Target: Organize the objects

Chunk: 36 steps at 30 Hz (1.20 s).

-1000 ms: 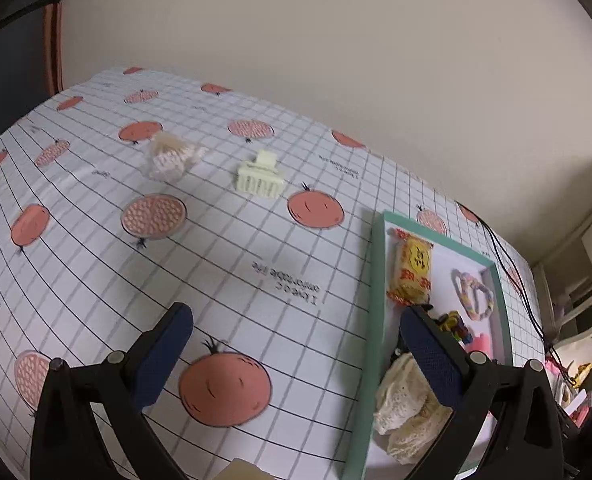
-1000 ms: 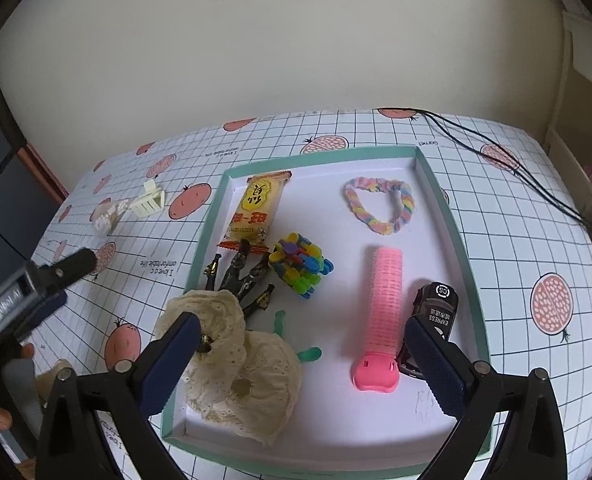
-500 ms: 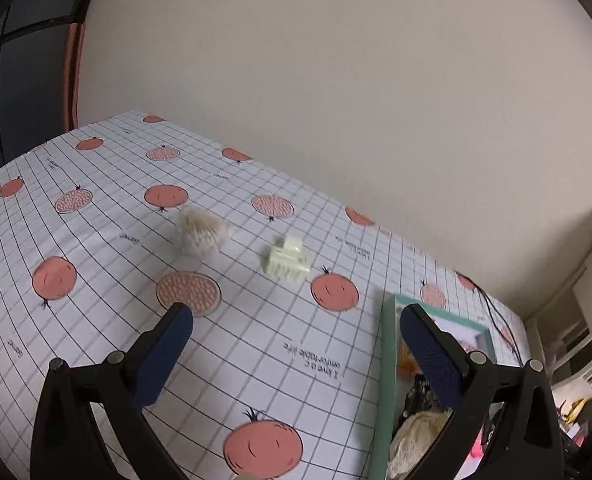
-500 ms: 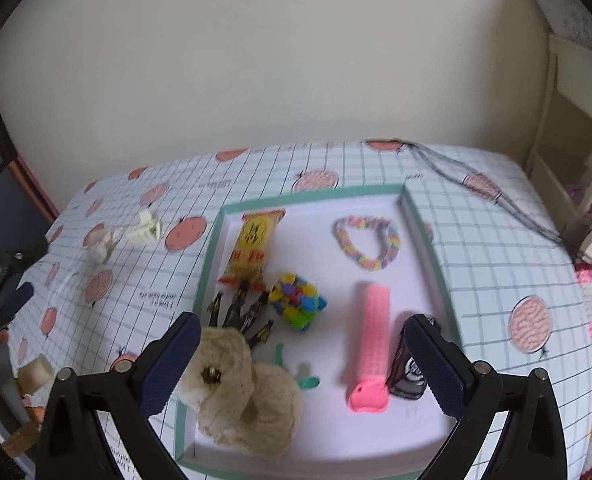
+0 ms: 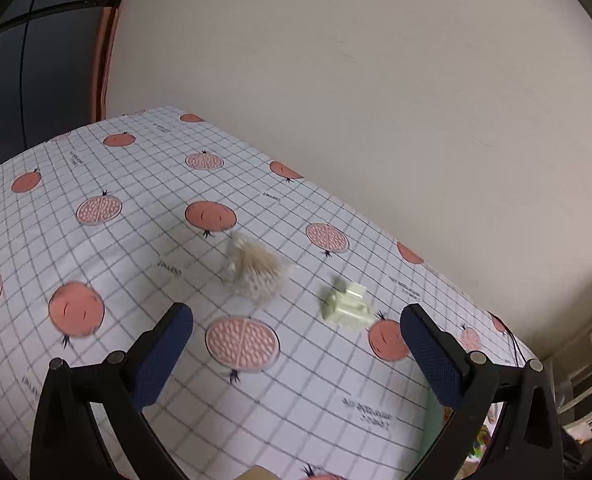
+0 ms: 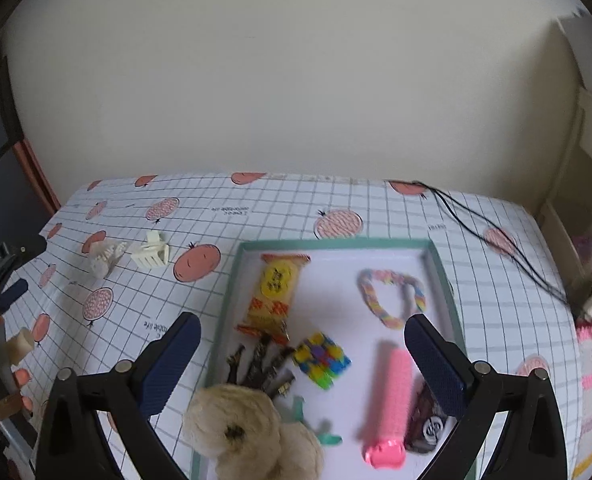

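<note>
A green-rimmed tray (image 6: pixel 336 243) in the lower centre of the right wrist view already holds most of the clutter: a yellow snack packet (image 6: pixel 274 294), a pastel braided hair tie (image 6: pixel 390 296), a bundle of bright mini clips (image 6: pixel 323 360), dark hair clips (image 6: pixel 260 366), a pink hair roller (image 6: pixel 388 396), a small dark toy car (image 6: pixel 428 426) and cream lace scrunchies (image 6: pixel 252 436).

Two items lie outside it on the fruit-print tablecloth (image 5: pixel 96 264): a cream claw clip (image 5: pixel 346 306) and, just beside it, a clear packet of cotton swabs (image 5: pixel 256 268), both mid-frame in the left wrist view.

The left gripper (image 5: pixel 296 360) hangs over the cloth below them, fingers spread wide and empty. The right gripper (image 6: pixel 302 364) hovers above the tray, equally wide, holding nothing.

By this showing, sorting is nearly finished, with those two pieces left to collect.
</note>
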### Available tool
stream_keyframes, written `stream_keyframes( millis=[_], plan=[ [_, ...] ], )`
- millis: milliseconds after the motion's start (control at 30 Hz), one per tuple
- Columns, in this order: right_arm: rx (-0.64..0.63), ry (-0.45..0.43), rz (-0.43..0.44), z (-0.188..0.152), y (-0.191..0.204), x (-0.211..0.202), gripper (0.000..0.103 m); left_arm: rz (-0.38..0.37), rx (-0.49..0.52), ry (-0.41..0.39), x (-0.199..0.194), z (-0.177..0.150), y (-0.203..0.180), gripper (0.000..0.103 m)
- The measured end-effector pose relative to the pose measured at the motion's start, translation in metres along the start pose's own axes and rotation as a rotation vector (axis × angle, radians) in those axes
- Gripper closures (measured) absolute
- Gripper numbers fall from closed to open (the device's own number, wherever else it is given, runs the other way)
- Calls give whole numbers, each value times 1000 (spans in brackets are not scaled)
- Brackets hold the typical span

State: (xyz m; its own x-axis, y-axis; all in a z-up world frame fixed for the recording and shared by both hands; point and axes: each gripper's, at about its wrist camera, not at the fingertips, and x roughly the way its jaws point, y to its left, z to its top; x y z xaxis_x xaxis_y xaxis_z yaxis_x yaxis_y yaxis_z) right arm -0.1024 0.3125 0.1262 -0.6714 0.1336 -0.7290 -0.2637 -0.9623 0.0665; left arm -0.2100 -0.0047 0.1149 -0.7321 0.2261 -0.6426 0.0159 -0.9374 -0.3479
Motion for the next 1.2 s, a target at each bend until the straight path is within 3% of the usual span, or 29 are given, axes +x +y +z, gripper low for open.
stream_keyframes(
  millis=[200, 400, 700, 1200],
  plan=[
    [-15, 12, 19, 26, 23, 21, 0, -8, -44, 35, 31, 14, 20, 0],
    [-90, 38, 16, 56, 58, 41, 0, 33, -46, 100, 71, 24, 35, 0],
    [-142, 54, 65, 98, 117, 75, 0, 38, -55, 104, 105, 43, 43, 0],
    [-198, 178, 121, 70, 191, 172, 2, 34, 27, 220, 148, 50, 50, 0]
  ],
)
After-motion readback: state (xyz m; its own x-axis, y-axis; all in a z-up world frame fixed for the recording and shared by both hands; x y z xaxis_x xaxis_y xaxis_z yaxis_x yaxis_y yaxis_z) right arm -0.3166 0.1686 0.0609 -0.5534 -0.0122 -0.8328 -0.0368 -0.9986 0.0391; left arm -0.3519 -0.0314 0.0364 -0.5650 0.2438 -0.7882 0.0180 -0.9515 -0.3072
